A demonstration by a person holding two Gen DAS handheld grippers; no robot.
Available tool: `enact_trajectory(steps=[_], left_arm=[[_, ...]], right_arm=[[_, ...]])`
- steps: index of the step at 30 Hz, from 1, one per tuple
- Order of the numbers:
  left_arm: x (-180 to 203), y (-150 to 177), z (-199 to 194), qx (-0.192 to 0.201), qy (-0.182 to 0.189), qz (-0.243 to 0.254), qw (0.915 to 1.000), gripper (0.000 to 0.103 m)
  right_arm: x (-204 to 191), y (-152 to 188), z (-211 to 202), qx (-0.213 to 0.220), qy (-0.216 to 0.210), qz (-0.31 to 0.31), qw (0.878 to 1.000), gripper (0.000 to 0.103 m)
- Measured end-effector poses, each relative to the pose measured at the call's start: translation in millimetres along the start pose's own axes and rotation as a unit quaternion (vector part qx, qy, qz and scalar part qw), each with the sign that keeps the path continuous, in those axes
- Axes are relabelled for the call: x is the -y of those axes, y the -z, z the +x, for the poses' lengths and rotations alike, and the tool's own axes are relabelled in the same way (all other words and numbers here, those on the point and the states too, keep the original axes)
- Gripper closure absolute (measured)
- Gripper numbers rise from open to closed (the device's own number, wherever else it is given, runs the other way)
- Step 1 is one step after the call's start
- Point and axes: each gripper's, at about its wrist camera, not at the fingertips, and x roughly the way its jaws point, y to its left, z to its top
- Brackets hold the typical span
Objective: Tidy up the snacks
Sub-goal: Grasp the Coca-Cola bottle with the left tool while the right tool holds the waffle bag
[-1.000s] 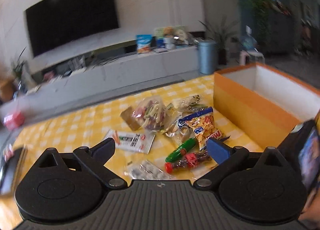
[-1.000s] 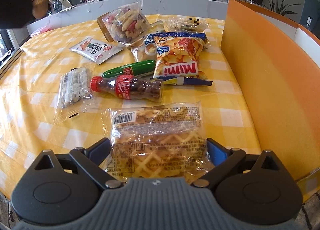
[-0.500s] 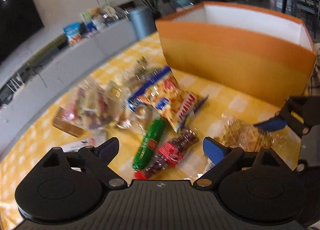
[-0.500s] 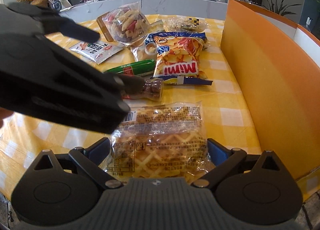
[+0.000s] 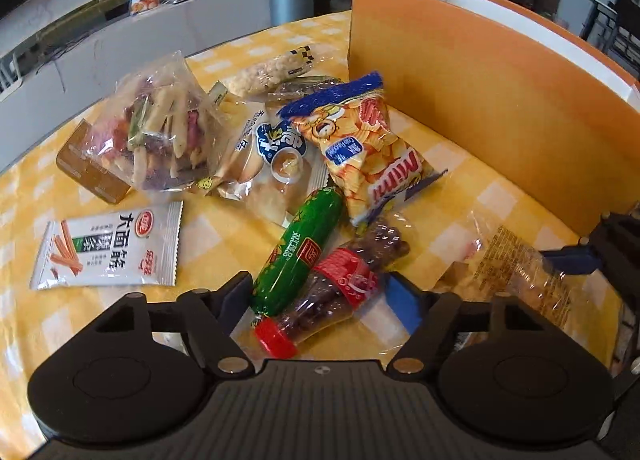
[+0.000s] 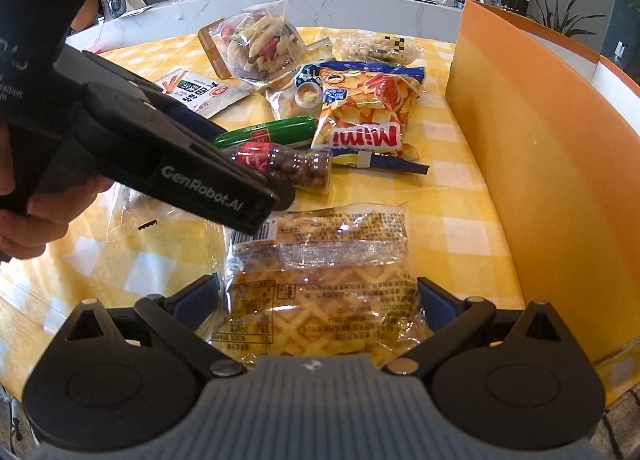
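Straddling the waffle pack [image 6: 320,292], right gripper [image 6: 318,302] fingers wide, nothing gripped; left gripper [image 5: 316,294] equally open around bottle [image 5: 332,292], box [image 6: 540,164] at three o'clock.

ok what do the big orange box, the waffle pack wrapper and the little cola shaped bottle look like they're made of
Orange box: likely matte cardboard; thin flat walls, white inside.
Waffle pack: clear, glossy plastic film; crinkles, glare, waffle visible through it.
Cola-shaped bottle: apparently clear hard plastic with a red cap; brown candy balls show through.
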Motion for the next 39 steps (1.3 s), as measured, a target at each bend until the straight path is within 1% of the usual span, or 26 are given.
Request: enact_trajectory(steps=[2,5,8,11,12,13,14,15,18,20,24,26,28,29,30,31,32,33,35,37,39], left_arm=[[8,2,-4,-0.002,-0.013,-0.007,0.9999,0.027],[16,6,-10,0.003,-0.026,-0.009,0.9996,0.039],[22,10,-17,0.014,-0.052,-0.004,0.9986,0.04],[25,15,-27,0.034,-0.062,-0.007,0.9975,0.043],[25,14,-31,0.042,-0.061,-0.013,0.9972,0.051],[25,15,-38,0.051,-0.055,-0.019,0.997,0.073],[25,14,-45,0.056,-0.053,-0.028,0.9966,0.079],[25,10,-49,0.06,-0.06,-0.037,0.9957,0.083],[26,14,-52,0.056,-0.077,-0.038,0.9947,0.083],[25,19,-52,0.069,-0.086,-0.031,0.9934,0.083],[18,18,-54,0.069,-0.066,-0.023,0.9951,0.082],[16,14,-49,0.072,-0.068,0.0,0.9951,0.069],[12,12,-46,0.073,-0.062,0.007,0.9954,0.043],[8,10,-43,0.067,-0.051,0.0,0.9964,0.035],[4,8,-38,0.048,-0.037,-0.011,0.9981,0.027],[0,8,-32,0.027,-0.023,-0.026,0.9991,0.027],[-3,9,-30,0.019,-0.011,-0.04,0.999,0.027],[-3,10,-31,0.021,-0.007,-0.046,0.9987,0.031],[0,16,-40,0.048,-0.014,-0.038,0.998,0.032],[5,21,-51,0.069,-0.018,-0.015,0.9973,0.033],[11,23,-59,0.078,-0.014,0.006,0.9969,0.036]], right_arm=[[0,0,0,0.0,0.0,0.0,1.0,0.003],[0,0,0,0.0,0.001,0.0,1.0,0.003],[3,1,-3,0.01,-0.002,0.016,1.0,0.009],[6,1,-5,0.015,-0.003,0.028,0.999,0.013],[5,1,-5,0.016,-0.001,0.028,0.999,0.014],[6,1,-5,0.016,-0.001,0.028,0.999,0.014],[6,1,-6,0.017,-0.001,0.029,0.999,0.015],[6,1,-6,0.018,-0.002,0.031,0.999,0.016],[7,2,-7,0.019,-0.003,0.034,0.999,0.017],[7,1,-8,0.019,-0.002,0.033,0.999,0.017],[7,2,-8,0.019,-0.002,0.032,0.999,0.017],[6,1,-7,0.018,0.0,0.028,0.999,0.017],[5,2,-7,0.018,0.0,0.025,1.0,0.017],[5,2,-7,0.018,-0.001,0.025,1.0,0.017],[5,2,-7,0.018,-0.002,0.026,1.0,0.017],[6,2,-8,0.018,-0.003,0.027,0.999,0.017],[6,2,-8,0.019,-0.003,0.028,0.999,0.017],[6,2,-8,0.019,-0.003,0.028,0.999,0.017],[6,2,-8,0.019,-0.003,0.028,0.999,0.017],[6,2,-8,0.019,-0.003,0.027,0.999,0.017],[6,2,-8,0.018,-0.002,0.025,1.0,0.016]])
